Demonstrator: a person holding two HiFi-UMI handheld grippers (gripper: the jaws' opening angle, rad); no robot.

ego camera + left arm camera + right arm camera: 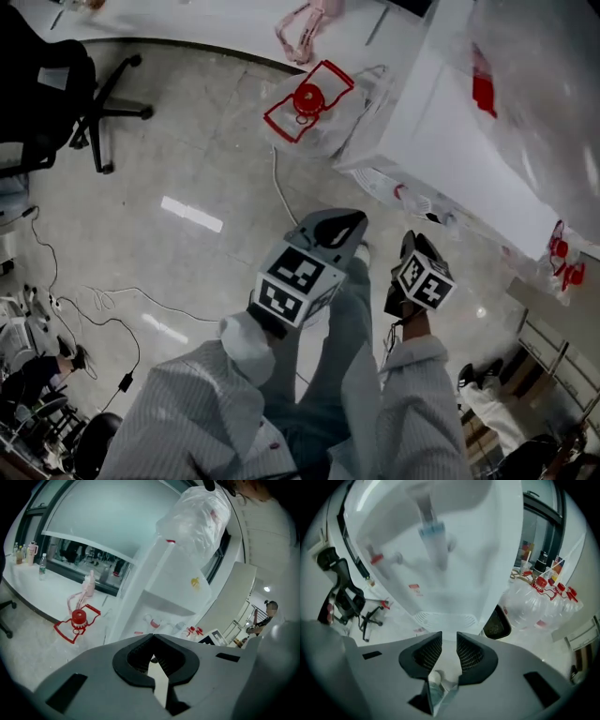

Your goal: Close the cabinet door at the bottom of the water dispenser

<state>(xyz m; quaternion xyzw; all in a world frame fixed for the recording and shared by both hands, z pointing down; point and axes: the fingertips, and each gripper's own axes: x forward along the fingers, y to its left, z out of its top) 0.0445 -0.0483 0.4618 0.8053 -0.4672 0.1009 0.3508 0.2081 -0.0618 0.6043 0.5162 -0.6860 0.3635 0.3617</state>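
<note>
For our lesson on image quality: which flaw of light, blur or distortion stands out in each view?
Head view: glare shows as bright bars on the glossy floor. Left gripper view: the wide lens bends the edges of the water dispenser and darkens the corners. Right gripper view: the taps are smeared by blur; the right gripper looks sharp.

Water dispenser (450, 131) cut off at top, taps (433, 534) blurred

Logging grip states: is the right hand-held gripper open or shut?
Open. On the right hand-held gripper, the jaws stand apart, gripping nothing.
</note>
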